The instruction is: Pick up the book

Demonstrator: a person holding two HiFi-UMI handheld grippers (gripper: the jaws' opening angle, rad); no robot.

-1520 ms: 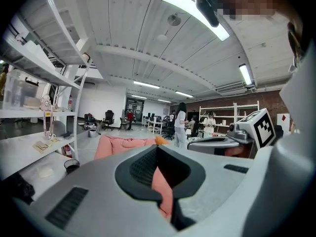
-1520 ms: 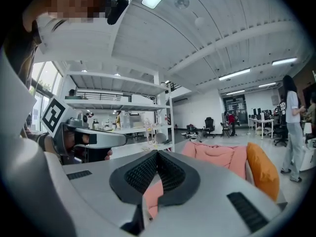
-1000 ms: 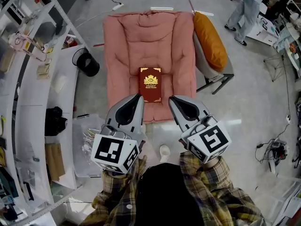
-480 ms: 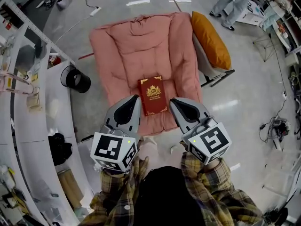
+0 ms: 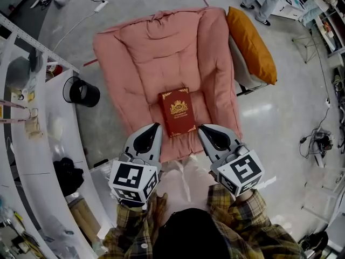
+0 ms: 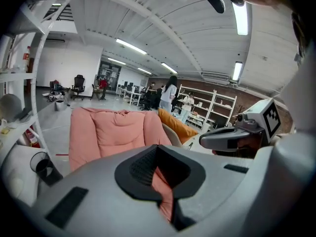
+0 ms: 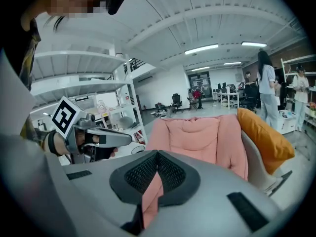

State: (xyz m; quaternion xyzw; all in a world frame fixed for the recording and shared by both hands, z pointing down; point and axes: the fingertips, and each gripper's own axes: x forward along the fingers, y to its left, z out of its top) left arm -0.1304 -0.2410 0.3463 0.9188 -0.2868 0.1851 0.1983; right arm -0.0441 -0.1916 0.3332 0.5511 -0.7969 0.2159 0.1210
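Tally, head view
One book (image 5: 178, 112), one chair (image 5: 156, 53) under it, one cushion (image 5: 250, 45) at 2 o'clock, one bin (image 5: 83, 93) at 10 o'clock, one standing person (image 5: 262, 1) at 1 o'clock, two grippers at 6 o'clock: left gripper (image 5: 153, 128), right gripper (image 5: 205, 129).

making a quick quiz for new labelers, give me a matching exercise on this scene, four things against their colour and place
Things:
1. book
2. pillow
3. bin
4. armchair

Descriptions (head view):
A. orange, just right of the pink padding
B. pink, padded, in the middle of the floor
C. dark red with gold print, lying flat on the seat
D. black, on the floor to the left, near the white shelving

Pairs: 1-C; 2-A; 3-D; 4-B
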